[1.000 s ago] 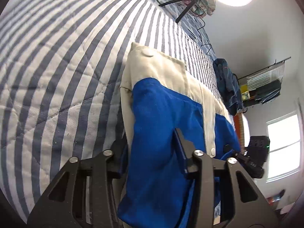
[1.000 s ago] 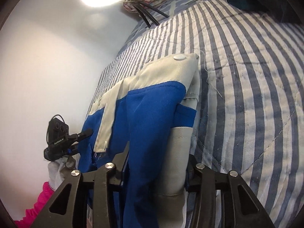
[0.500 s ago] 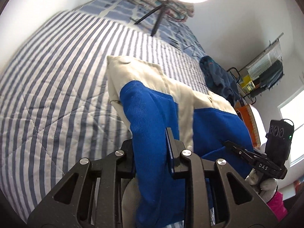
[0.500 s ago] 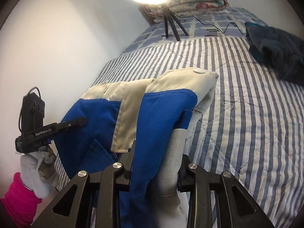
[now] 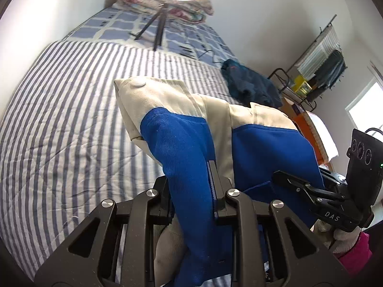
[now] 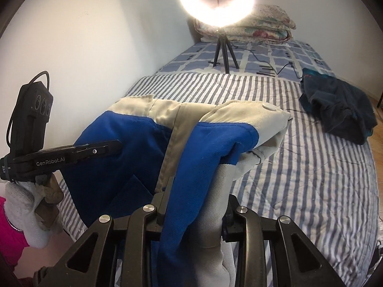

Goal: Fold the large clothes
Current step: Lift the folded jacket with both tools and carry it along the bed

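Observation:
A blue and cream jacket (image 5: 182, 138) with a white snap button hangs folded over between my two grippers, above a striped bedspread (image 5: 59, 119). My left gripper (image 5: 191, 191) is shut on a blue fold of the jacket. My right gripper (image 6: 194, 201) is shut on blue and cream folds of the same jacket (image 6: 210, 138). The right gripper also shows in the left wrist view (image 5: 282, 179), and the left gripper shows in the right wrist view (image 6: 115, 146), both pressed against the blue cloth.
A dark blue garment (image 6: 335, 110) lies on the bed's right side. A ring light on a tripod (image 6: 222, 55) stands at the bed's head before a folded quilt (image 6: 258, 28). A wall runs along the left; a rack (image 5: 318, 71) stands right.
Both grippers have lifted and tilted up with the jacket, so the bed's head and ring light have come into view. The jacket's top edge has risen off the bedspread.

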### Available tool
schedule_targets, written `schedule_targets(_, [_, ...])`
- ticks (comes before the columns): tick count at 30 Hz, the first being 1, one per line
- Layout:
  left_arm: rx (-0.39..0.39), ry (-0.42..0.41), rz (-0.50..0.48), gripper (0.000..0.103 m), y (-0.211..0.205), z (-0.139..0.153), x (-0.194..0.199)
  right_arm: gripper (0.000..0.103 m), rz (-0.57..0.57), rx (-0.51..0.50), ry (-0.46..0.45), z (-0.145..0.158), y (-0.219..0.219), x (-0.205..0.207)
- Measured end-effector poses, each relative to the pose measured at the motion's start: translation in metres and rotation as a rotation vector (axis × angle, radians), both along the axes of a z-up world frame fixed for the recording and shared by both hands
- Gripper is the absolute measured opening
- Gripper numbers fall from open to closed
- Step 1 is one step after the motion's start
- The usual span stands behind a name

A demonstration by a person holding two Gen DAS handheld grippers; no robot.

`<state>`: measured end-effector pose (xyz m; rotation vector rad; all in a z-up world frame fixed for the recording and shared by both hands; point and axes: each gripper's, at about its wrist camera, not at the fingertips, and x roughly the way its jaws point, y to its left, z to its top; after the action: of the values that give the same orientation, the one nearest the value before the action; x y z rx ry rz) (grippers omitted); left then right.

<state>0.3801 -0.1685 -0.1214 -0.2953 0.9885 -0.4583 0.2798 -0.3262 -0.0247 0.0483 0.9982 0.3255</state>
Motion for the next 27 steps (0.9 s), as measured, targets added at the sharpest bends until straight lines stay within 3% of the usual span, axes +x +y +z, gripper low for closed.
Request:
schedule_targets(15, [-0.033, -0.129, -0.166, 0.021, -0.105, 0.079, 0.023, 0.029, -0.109, -0.065, -0.113, 0.078, -0.091, -0.004])
schedule_targets(27, [-0.086, -0.188, -0.258, 0.021, -0.205, 0.103, 0.091, 0.029, -0.202, -0.138, -0.189, 0.118, -0.178, 0.037])
